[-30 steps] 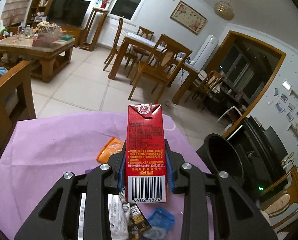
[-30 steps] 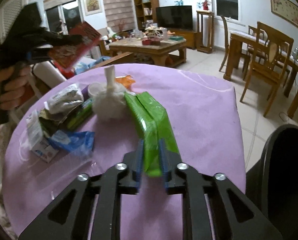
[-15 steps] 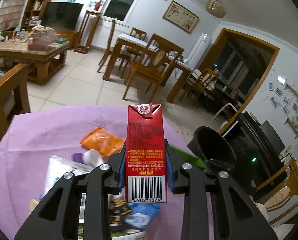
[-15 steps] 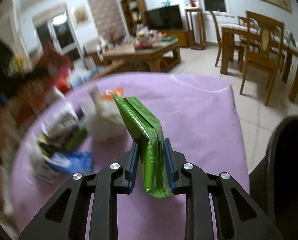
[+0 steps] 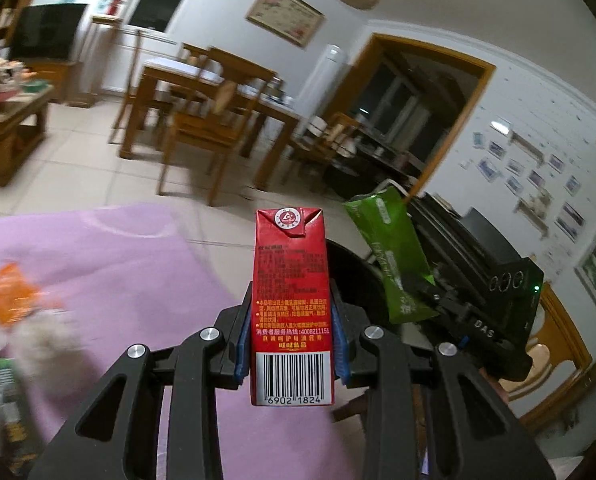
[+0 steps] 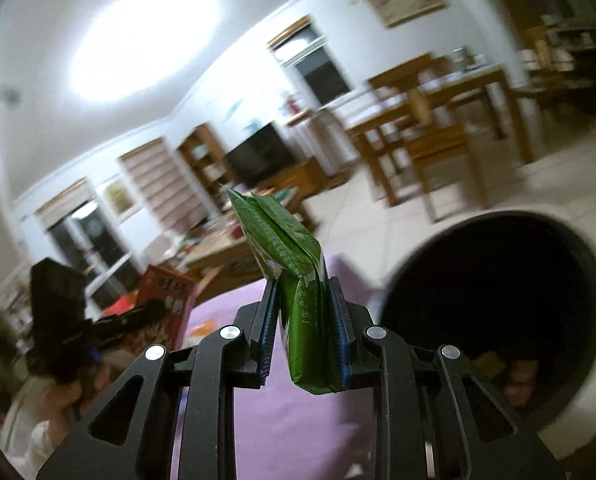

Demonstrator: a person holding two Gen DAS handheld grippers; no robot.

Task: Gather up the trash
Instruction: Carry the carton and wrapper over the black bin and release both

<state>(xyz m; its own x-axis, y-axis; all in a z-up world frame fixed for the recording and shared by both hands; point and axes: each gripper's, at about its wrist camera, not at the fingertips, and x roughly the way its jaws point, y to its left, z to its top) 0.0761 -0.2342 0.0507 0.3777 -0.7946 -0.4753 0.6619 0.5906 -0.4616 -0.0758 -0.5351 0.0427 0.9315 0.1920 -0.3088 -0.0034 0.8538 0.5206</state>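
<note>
My left gripper is shut on a red drink carton and holds it upright above the edge of the purple table. My right gripper is shut on a green wrapper, lifted off the table and tilted up. The green wrapper also shows in the left wrist view, to the right of the carton. The black trash bin stands open to the right of the table, with some trash at its bottom. The bin's rim shows behind the carton.
An orange wrapper, a white bundle and other packets lie blurred at the table's left. Wooden dining chairs and tables stand on the tiled floor beyond. The left gripper with the carton shows in the right wrist view.
My right gripper lifted the green wrapper off the table and swung it toward the bin. My left gripper moved right with the carton, closer to the bin.
</note>
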